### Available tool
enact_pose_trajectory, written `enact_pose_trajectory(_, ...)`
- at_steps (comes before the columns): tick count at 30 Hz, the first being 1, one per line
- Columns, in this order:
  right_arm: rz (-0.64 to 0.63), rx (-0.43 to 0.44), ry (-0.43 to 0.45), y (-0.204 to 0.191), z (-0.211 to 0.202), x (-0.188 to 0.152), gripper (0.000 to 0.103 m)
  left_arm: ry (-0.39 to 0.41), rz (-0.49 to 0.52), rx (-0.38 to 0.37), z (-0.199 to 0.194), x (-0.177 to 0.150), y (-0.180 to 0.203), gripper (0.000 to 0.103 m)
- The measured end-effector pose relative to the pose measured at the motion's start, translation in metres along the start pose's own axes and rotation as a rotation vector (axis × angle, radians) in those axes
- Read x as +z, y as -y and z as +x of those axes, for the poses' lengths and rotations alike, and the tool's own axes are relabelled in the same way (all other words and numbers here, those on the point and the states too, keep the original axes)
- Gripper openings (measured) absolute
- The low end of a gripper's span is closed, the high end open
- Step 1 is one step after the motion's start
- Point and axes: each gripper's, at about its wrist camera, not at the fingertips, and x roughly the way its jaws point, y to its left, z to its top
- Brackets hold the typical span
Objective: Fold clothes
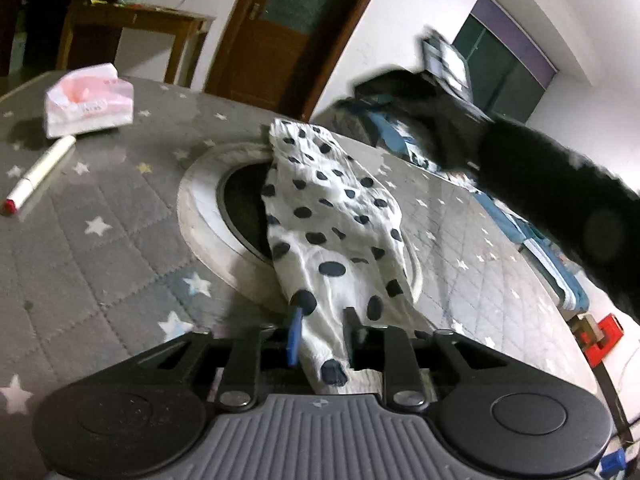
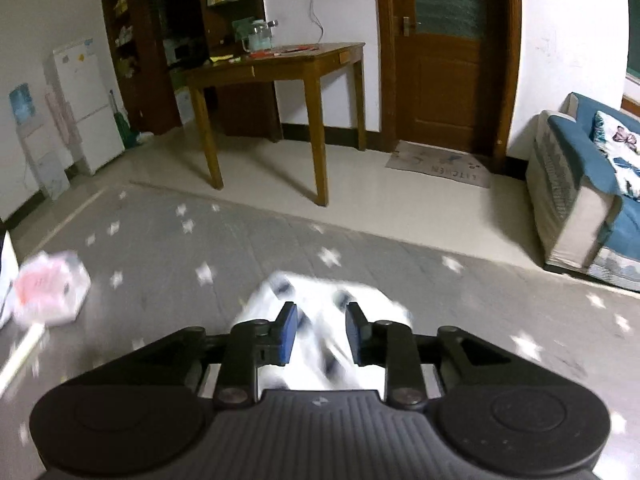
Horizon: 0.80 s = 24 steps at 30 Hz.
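A white garment with dark polka dots (image 1: pixel 332 220) lies on the grey star-patterned table cover (image 1: pixel 100 240), stretched across a round inset in the table. My left gripper (image 1: pixel 322 334) is shut on the near end of the garment, cloth bunched between the blue pads. In the right wrist view, the same dotted garment (image 2: pixel 320 320) is blurred and runs between the fingers of my right gripper (image 2: pixel 320 332), whose blue pads stand apart with cloth between them. The right gripper and the sleeved arm holding it (image 1: pixel 540 184) show blurred at the right of the left wrist view.
A pink tissue pack (image 1: pixel 88 100) and a white marker with a red cap (image 1: pixel 38 176) lie at the table's far left. A round metal-rimmed inset (image 1: pixel 204 216) sits mid-table. A wooden side table (image 2: pixel 280 64), a door (image 2: pixel 444 52) and a blue sofa (image 2: pixel 592 184) stand beyond.
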Motion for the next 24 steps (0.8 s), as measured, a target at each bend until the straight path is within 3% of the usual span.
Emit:
enact_pose_trajectory(7, 0.059, 0.053, -0.059, 0.051, -0.049, -0.080, 0.027, 0.043, 0.028, 0.034, -0.005, 0.007, 0.014, 0.028)
enact_pose_trajectory(12, 0.057, 0.137, -0.078, 0.063, -0.067, -0.129, 0.027, 0.045, 0.065, 0.030, 0.011, 0.018, 0.039, 0.028)
enact_pose_trajectory(24, -0.073, 0.376, -0.027, 0.029, -0.063, -0.151, 0.028, -0.066, 0.119, 0.137, 0.071, 0.020, 0.069, 0.028)
